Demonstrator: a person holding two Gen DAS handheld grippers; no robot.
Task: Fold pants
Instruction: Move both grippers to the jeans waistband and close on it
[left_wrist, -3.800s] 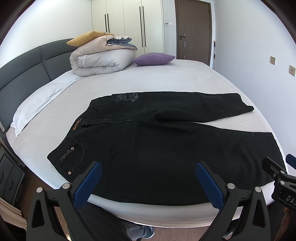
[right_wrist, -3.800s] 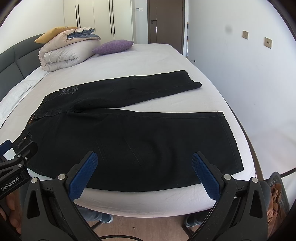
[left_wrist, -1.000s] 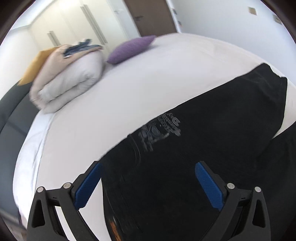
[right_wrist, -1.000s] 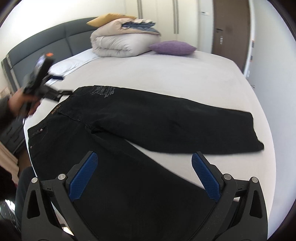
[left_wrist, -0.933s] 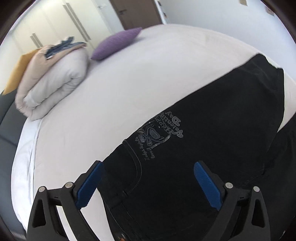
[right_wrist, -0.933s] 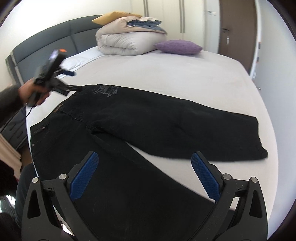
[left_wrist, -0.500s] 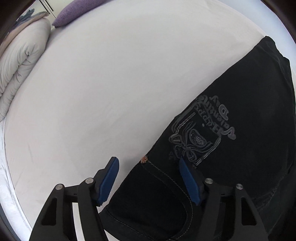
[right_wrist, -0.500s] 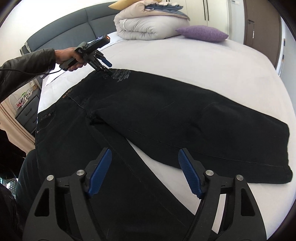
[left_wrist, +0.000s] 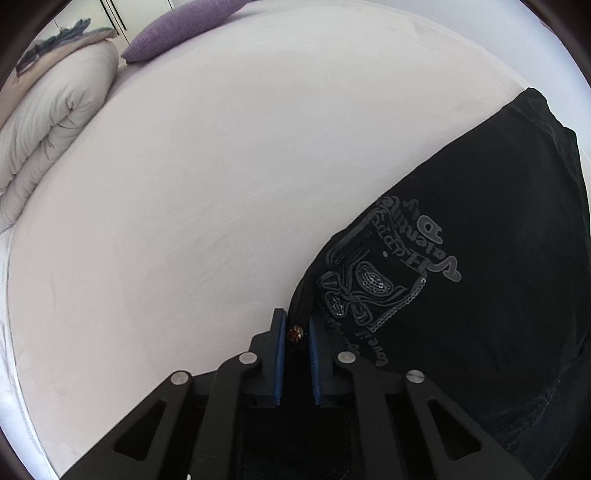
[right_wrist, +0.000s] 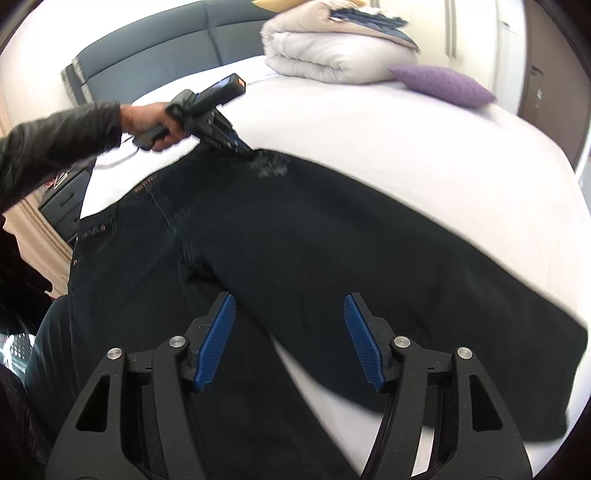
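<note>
The black pants lie spread flat on the white bed, waistband toward the headboard end and both legs running toward the foot end; the farther leg reaches out across the middle of the mattress, the nearer leg lies along the near edge, and a wedge of bare sheet shows between the two below the crotch.

The left gripper sits at the far corner of the waistband. Its blue fingers are clenched close on the waistband edge, with a small copper rivet showing in the narrow slit between them. Just beside that grip, a grey embroidered and sequinned emblem with lettering covers the hip of the pants. In the right wrist view the same gripper appears held by the person's left hand, in a dark jacket sleeve, its tip down on the fabric next to the emblem.

The right gripper hovers over the thigh of the farther leg, close to the crotch seam. Its blue fingers are spread wide apart, released, with nothing between them.

At the head of the bed a folded white duvet rests with a purple cushion just beside it, and the dark grey headboard stands behind
</note>
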